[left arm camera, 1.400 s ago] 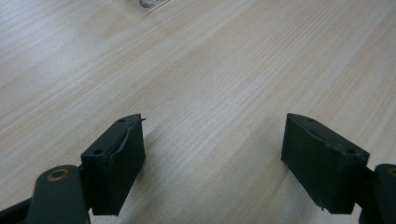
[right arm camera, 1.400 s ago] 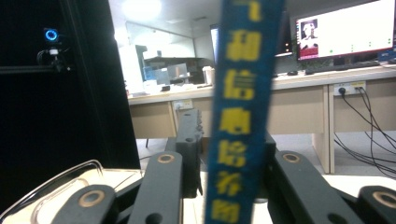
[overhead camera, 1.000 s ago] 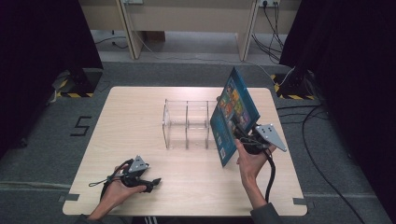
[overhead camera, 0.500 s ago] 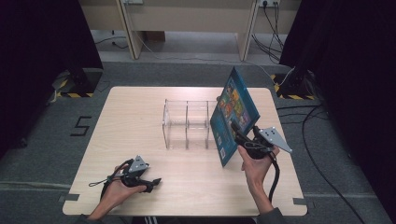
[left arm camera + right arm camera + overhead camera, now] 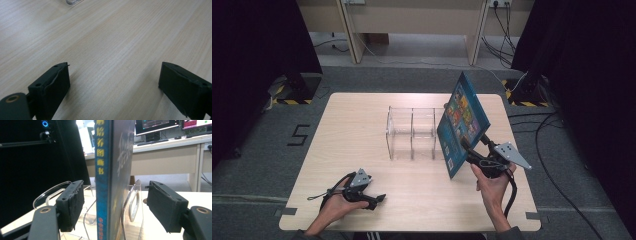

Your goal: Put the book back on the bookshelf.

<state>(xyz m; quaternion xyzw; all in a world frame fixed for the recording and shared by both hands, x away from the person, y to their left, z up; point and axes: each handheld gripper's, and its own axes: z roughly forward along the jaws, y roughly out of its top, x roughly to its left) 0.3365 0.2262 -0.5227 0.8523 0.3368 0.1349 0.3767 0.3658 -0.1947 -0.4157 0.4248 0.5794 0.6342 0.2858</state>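
Observation:
A blue picture book (image 5: 462, 122) stands tilted at the right end of a clear acrylic rack (image 5: 412, 132) on the table. My right gripper (image 5: 474, 146) is just behind the book's near edge. In the right gripper view the blue spine (image 5: 103, 170) rises between the two jaws with a gap on each side, so that gripper (image 5: 115, 195) is open, and clear dividers (image 5: 132, 202) show to both sides of the book. My left gripper (image 5: 379, 200) rests at the table's front left, open (image 5: 113, 75) over bare wood.
The light wooden table (image 5: 357, 125) has bare wood left of the rack and along the front. Dark curtains flank the table, desks stand behind it, and cables lie on the floor to the right (image 5: 557, 135).
My right gripper has drawn back a little toward the person while the book stays tilted at the rack. The left gripper has not moved.

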